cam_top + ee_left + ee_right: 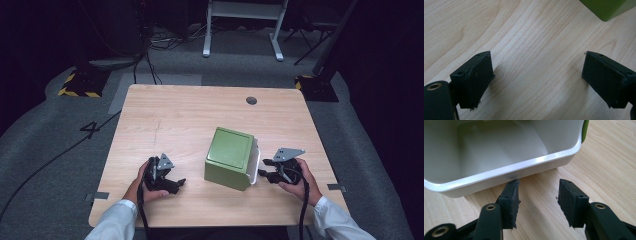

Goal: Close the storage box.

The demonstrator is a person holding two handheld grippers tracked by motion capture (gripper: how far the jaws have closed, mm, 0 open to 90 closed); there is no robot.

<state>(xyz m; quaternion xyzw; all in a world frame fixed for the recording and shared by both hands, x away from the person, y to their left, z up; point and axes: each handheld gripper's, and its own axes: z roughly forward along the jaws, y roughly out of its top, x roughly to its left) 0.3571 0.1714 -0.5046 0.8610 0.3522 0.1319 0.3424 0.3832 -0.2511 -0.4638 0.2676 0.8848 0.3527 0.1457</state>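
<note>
A green bin (pixel 230 157) lies tipped on the surface (pixel 175 115). Right hand-held gripper (pixel 537 195), spread, nears its white rim (pixel 499 176), probably to grip; left hand-held gripper (pixel 536 80) spread wide beside it.

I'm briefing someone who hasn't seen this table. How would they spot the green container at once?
Start at the light wooden table; the green container lies on its side near the front edge, between the left gripper and right gripper. It is boxy, with a white inside opening toward the right gripper.
</note>
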